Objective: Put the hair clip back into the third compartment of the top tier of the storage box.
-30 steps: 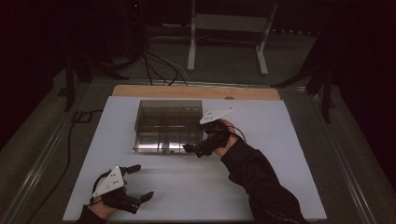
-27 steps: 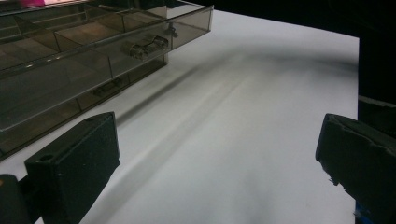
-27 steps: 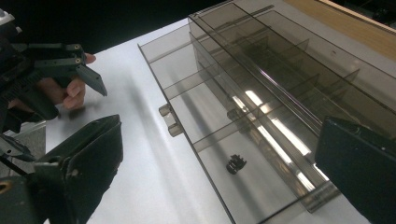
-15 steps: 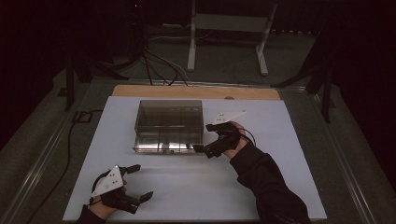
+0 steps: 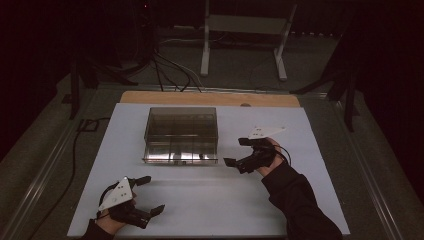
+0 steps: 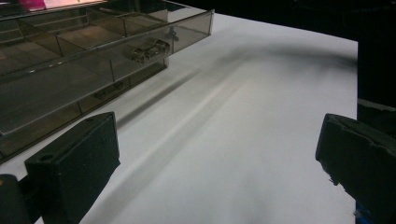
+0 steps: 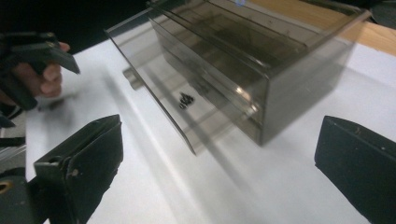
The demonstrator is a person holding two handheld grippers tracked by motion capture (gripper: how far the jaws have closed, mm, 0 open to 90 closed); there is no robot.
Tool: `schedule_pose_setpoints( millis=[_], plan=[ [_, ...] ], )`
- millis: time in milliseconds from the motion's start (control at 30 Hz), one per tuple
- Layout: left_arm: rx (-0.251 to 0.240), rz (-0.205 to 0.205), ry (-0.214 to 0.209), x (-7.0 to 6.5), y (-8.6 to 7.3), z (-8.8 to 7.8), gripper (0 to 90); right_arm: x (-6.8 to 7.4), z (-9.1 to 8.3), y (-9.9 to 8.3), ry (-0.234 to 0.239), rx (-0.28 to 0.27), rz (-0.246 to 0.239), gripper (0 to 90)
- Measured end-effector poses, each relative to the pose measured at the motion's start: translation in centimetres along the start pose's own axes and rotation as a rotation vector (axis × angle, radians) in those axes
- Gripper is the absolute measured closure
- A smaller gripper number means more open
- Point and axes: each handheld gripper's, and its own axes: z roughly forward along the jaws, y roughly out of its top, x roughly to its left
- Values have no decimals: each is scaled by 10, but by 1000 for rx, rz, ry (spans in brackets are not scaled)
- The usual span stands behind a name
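A smoky see-through drawer box [image 5: 181, 135] stands on the white table top [image 5: 210, 200], toward the far side. In the right gripper view its lowest drawer [image 7: 187, 116] sticks out a little, with a small dark item [image 7: 186, 99] inside. My right gripper [image 5: 234, 151] hovers just right of the box's front corner, jaws wide apart and holding nothing [image 7: 219, 158]. My left gripper [image 5: 150, 195] rests near the table's front left, also open and holding nothing [image 6: 219, 154], with the box [image 6: 93, 60] ahead to its left.
A wooden strip [image 5: 210, 98] runs along the table's far edge. Beyond it, a metal stand [image 5: 240, 30] and cables [image 5: 165, 65] lie on the dark floor. Bare white surface stretches in front of and to the right of the box.
My right gripper has drawn away from the box's front, moving to the right. The left gripper has stayed put.
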Motion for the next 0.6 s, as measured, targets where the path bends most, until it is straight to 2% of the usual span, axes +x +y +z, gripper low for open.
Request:
schedule_pose_setpoints(
  millis=[200,300,367,600],
  plan=[
    [-1,-1,0,0,0,0,6,-6,-5,-15,-17,12,12,9],
    [-4,-3,1,1,0,0,6,-6,-4,-24,-34,22,-4,9],
    [-2,-1,1,0,0,0,6,-7,-4,-31,-25,19,9,9],
    [-2,-1,-1,0,0,0,6,-13,-5,-53,-41,8,32,10]
  ],
)
